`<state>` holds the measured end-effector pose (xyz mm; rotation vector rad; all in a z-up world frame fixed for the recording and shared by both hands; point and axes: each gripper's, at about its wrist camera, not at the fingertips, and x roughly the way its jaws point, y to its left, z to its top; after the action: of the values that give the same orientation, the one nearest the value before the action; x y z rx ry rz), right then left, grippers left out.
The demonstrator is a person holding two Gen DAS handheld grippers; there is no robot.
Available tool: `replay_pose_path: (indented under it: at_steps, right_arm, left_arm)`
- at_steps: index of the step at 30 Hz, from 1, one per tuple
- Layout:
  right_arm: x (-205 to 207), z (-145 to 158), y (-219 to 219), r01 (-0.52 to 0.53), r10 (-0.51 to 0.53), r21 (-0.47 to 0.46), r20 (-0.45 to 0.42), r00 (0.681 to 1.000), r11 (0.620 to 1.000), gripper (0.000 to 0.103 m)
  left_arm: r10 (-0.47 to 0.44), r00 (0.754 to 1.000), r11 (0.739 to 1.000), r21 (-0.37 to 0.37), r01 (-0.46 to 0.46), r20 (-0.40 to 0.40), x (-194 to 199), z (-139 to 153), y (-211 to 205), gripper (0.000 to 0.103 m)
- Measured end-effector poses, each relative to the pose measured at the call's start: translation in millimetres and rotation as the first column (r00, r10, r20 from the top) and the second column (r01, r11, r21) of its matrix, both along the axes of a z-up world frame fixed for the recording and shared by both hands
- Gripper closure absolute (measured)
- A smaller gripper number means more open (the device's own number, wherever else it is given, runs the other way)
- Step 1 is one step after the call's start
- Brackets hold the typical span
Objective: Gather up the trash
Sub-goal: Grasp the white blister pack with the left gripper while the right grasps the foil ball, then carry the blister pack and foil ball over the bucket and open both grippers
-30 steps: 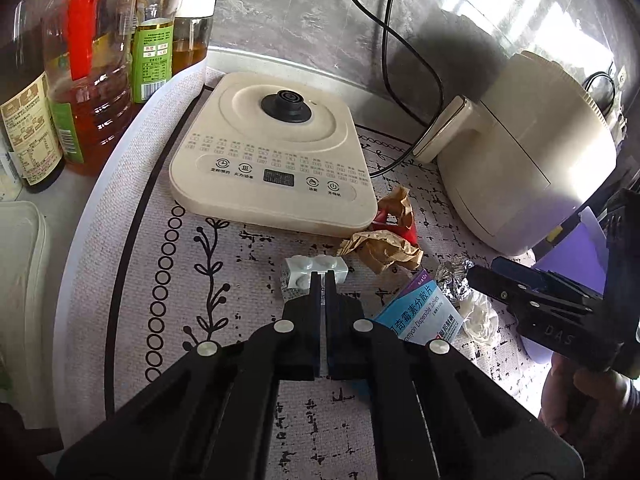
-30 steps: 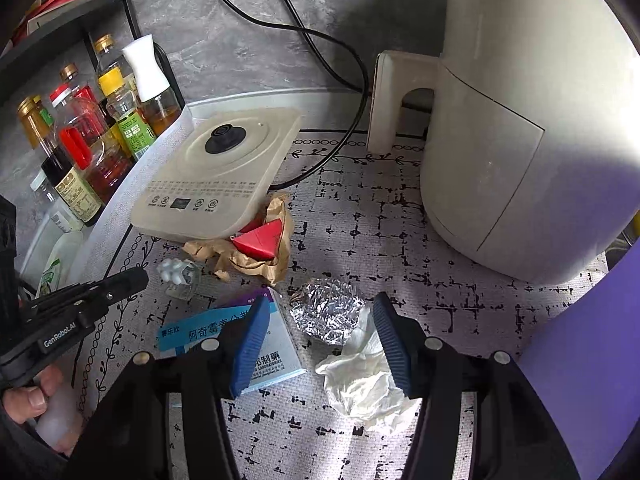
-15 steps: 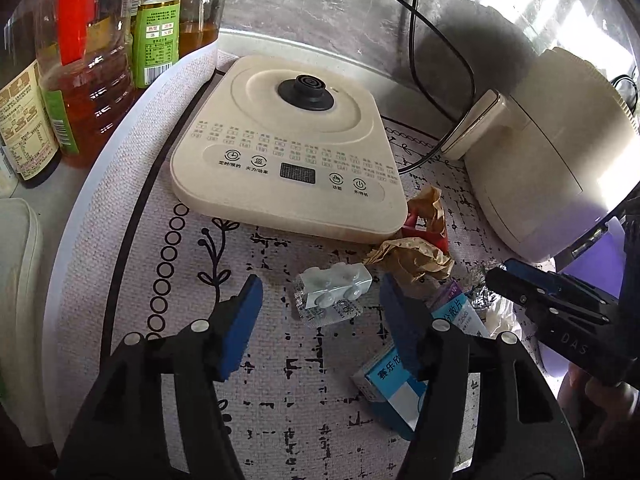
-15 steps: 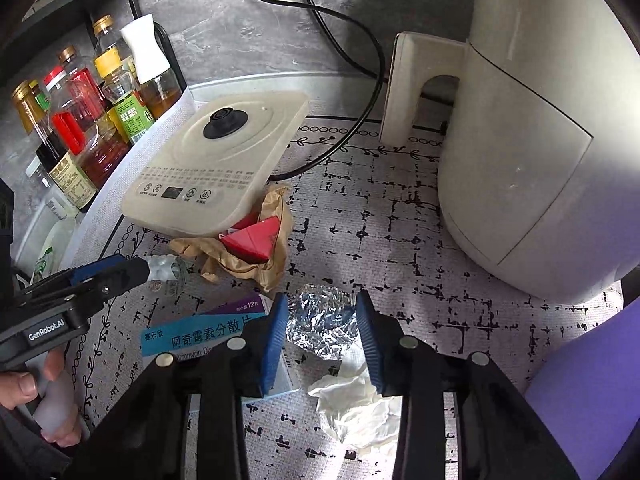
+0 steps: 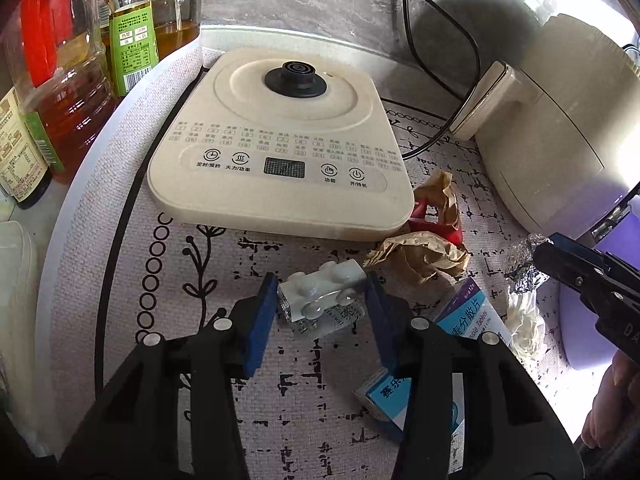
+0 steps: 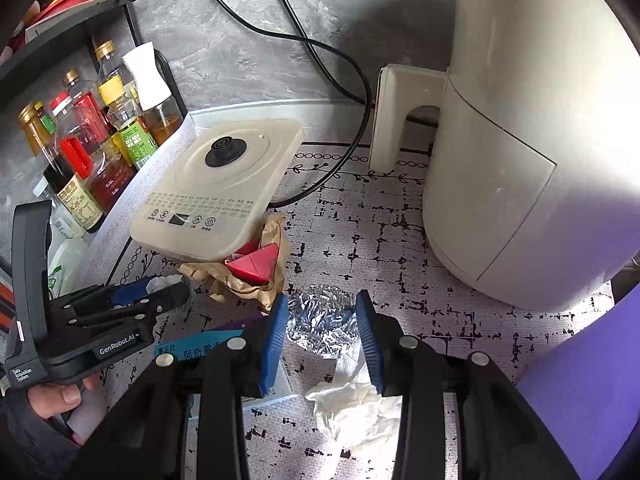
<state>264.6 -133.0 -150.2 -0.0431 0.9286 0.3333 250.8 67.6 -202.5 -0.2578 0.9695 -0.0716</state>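
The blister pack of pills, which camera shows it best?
The left wrist view. There the blister pack lies in full view on the mat between the closing fingers of the left gripper, its bubbles and foil clear. The right wrist view shows only a white sliver of it between that gripper's fingers.

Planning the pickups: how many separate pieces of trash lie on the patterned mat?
5, maybe more hidden: clear blister pack between the left fingers, crumpled brown paper with red wrapper, blue medicine box, foil ball, white tissue.
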Motion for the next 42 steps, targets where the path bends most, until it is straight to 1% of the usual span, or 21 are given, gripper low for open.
replay_pose_path:
  at_steps: [3,7,15,18,23,28,31,36,37,38,40,42]
  right_arm:
    - [-7.6,10.9,0.4,-0.007,0.007,0.017,0.018,1.0,1.0,0.068]
    - [-20.3,31.5,1.9,-0.02,0.018,0.035,0.064,0.998,0.999,0.068]
    - [-53.3,92.4,-16.9,-0.016,-0.001,0.087,0.189,0.982,0.996,0.068]
    - [-64.4,113.3,-32.3,0.002,-0.027,0.106,0.23,0.973,0.994,0.068]
    - [-82.0,140.7,-61.0,0.042,-0.075,0.123,0.279,0.957,0.992,0.068]
    - [-90.3,156.6,-93.0,0.094,-0.128,0.124,0.309,0.942,0.988,0.068]
    - [-97.5,164.4,-116.0,0.134,-0.171,0.132,0.327,0.929,0.982,0.068]
    - [-108.0,173.8,-157.1,0.223,-0.249,0.113,0.36,0.899,0.968,0.066]
    - [-110.0,175.0,-166.3,0.261,-0.282,0.107,0.365,0.887,0.959,0.052]
    - [-113.9,176.9,-177.1,0.291,-0.314,0.118,0.372,0.873,0.949,0.035]
    - [-122.5,179.9,-197.0,0.323,-0.355,0.147,0.383,0.853,0.935,0.03]
    - [-128.5,180.0,-211.1,0.347,-0.376,0.145,0.382,0.844,0.927,0.029]
  left_arm:
    - [0.004,1.0,1.0,0.0,-0.004,0.02,-7.6,10.2,1.5,0.059]
    - [0.008,0.998,1.0,-0.006,-0.007,0.067,-21.6,30.2,3.2,0.059]
    - [0.002,0.983,1.0,-0.03,0.004,0.183,-53.7,80.3,0.2,0.058]
    - [-0.004,0.976,0.999,-0.039,0.013,0.22,-65.3,95.6,-4.5,0.058]
    - [-0.024,0.968,0.998,-0.052,0.039,0.25,-74.9,114.7,-21.6,0.058]
    - [-0.062,0.96,0.995,-0.058,0.081,0.271,-76.2,130.9,-44.7,0.058]
    - [-0.091,0.952,0.992,-0.056,0.113,0.292,-76.9,142.0,-61.6,0.058]
    - [-0.142,0.936,0.985,-0.051,0.167,0.323,-77.5,158.0,-89.9,0.058]
    - [-0.151,0.932,0.983,-0.05,0.177,0.329,-77.5,161.2,-95.5,0.058]
    - [-0.162,0.928,0.981,-0.05,0.189,0.334,-78.0,164.2,-101.2,0.058]
    - [-0.182,0.921,0.976,-0.048,0.211,0.345,-78.4,169.9,-113.1,0.058]
    - [-0.202,0.914,0.971,-0.049,0.233,0.353,-78.5,174.3,-125.4,0.058]
